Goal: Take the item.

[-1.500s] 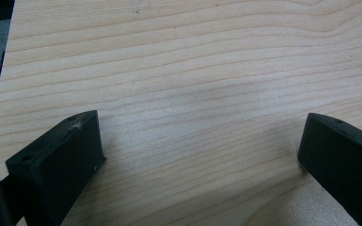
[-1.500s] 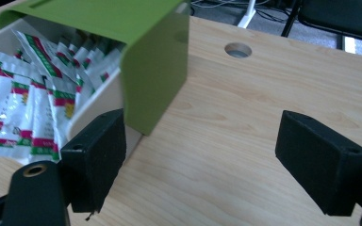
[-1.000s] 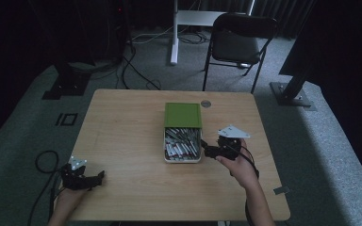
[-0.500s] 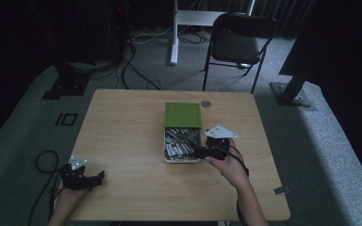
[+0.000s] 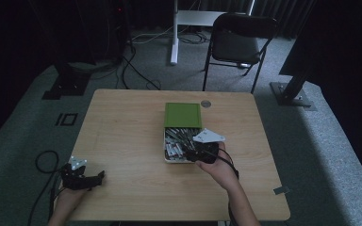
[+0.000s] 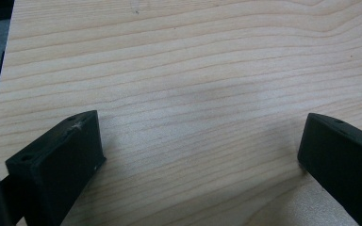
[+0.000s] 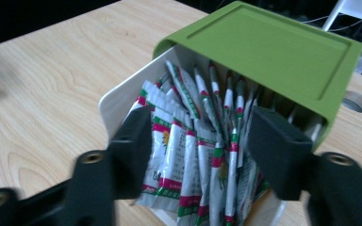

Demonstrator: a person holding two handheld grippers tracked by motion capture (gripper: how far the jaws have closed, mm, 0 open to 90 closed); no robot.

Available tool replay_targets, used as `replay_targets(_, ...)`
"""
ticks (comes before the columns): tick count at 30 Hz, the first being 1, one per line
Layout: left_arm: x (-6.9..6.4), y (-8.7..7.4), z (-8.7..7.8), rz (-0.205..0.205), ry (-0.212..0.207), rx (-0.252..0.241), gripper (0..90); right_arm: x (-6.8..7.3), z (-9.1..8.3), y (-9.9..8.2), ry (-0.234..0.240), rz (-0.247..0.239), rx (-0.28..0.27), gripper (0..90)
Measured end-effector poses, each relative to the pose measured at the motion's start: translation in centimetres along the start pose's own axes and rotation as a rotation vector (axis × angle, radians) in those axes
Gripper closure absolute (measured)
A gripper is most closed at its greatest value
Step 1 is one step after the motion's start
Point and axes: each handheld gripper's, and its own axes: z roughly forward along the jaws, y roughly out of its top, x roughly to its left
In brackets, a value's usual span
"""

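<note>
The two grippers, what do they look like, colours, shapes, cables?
Both are black. The right gripper carries a grey three-cornered plate; the left gripper has a smaller pale plate and trails a black cable. Its jaws are blocky and matte.

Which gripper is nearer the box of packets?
Right. The right gripper is at the box, jaws closing around its packets; the left gripper rests far off near the table's corner.

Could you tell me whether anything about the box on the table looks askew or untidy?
Yes: the green lid covers only the far part of the white box, and the sachets inside lean in a jumble.
</note>
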Motion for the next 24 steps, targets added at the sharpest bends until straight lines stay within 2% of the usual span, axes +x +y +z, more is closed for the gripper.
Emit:
replay_targets(3,0.0,0.0,0.0,0.0,0.0,0.0,1.3,0.2,0.3,-0.3,0.004,-0.035,0.002,52.8)
replay_targets(5,0.0,0.0,0.0,0.0,0.0,0.0,1.3,0.3,0.5,-0.6,0.027,-0.033,0.009,57.7)
replay_targets(8,0.0,0.0,0.0,0.0,0.0,0.0,1.3,0.4,0.8,-1.0,0.047,-0.028,0.033,60.2)
replay_targets(10,0.0,0.0,0.0,0.001,0.0,0.001,1.3,0.5,0.9,-1.2,0.047,-0.041,0.031,67.0)
replay_targets(12,0.0,0.0,0.0,0.001,0.0,0.001,1.3,0.7,1.0,-1.5,0.052,-0.04,0.035,70.6)
replay_targets(13,0.0,0.0,0.0,0.001,0.0,0.001,1.3,0.8,1.0,-1.6,0.046,-0.055,0.041,72.1)
replay_targets(16,0.0,0.0,0.0,0.003,0.0,0.002,1.3,0.9,1.4,-2.1,0.049,-0.052,0.061,74.0)
replay_targets(24,0.0,0.0,0.0,0.004,0.0,0.003,1.3,1.0,2.2,-3.2,0.006,-0.05,0.094,76.3)
